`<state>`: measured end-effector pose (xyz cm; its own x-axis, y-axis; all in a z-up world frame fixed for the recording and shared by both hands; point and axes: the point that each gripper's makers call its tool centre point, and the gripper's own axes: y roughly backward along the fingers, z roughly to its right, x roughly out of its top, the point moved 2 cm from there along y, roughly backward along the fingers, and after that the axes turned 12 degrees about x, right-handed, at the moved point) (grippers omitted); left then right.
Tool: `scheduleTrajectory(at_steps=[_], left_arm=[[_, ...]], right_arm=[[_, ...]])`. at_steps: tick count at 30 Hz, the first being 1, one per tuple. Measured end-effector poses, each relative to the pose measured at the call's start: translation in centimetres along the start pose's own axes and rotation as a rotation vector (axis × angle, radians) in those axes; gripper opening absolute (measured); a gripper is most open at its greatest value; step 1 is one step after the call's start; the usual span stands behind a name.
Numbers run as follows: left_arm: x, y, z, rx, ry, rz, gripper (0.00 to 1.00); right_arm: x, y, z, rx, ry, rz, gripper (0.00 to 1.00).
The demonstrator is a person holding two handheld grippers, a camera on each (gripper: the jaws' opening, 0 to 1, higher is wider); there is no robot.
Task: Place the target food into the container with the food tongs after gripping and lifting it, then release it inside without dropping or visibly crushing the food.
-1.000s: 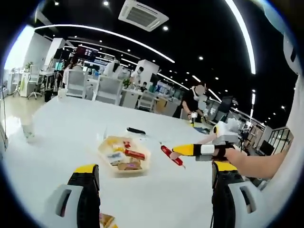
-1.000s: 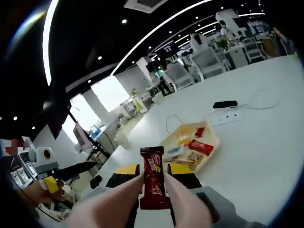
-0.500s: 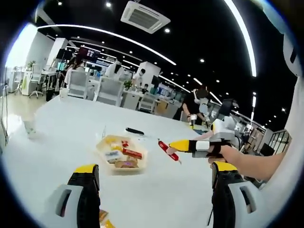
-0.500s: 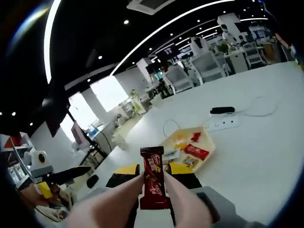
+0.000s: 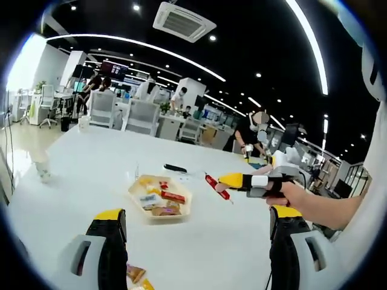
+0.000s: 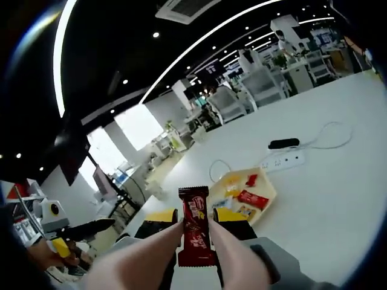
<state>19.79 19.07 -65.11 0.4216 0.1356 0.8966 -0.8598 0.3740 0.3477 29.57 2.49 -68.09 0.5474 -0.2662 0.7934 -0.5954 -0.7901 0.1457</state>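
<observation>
**Red bar held aloft over white table**

Open-plan office, dark ceiling with long light strips; far back, desks and white chairs (image 5: 140,115). Broad white table (image 5: 78,157) across both views. On it, mid-table, a pale shallow tray (image 5: 181,207) with several small wrapped snacks inside — container sits well apart from both grippers. Beyond the tray, a white power strip (image 6: 283,162) with a black block (image 6: 283,143) just beside it. Right gripper (image 6: 197,225) closed on pinkish food tongs (image 6: 233,257), and those pinch a red-and-brown chocolate bar (image 6: 195,226) upright, off the table, short of the tray. Left gripper (image 5: 198,241) spread wide, nothing between the jaws. Near edge — a small snack packet (image 5: 135,275) beside the left jaw.
</observation>
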Motion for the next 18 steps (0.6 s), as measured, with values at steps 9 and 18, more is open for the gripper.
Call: scheduleTrajectory(at_steps=[9,18], left_arm=[[1.3,-2.5,-2.0,-0.034,-0.013,-0.015,0.99],[2.3,-4.8,-2.6,-0.114,0.015,-0.006,0.99]], right_arm=[[0.1,-1.4,1.3,-0.044,-0.039,0.019,0.22],[1.5,-1.7,0.9,-0.085,-0.005,0.017,0.22]])
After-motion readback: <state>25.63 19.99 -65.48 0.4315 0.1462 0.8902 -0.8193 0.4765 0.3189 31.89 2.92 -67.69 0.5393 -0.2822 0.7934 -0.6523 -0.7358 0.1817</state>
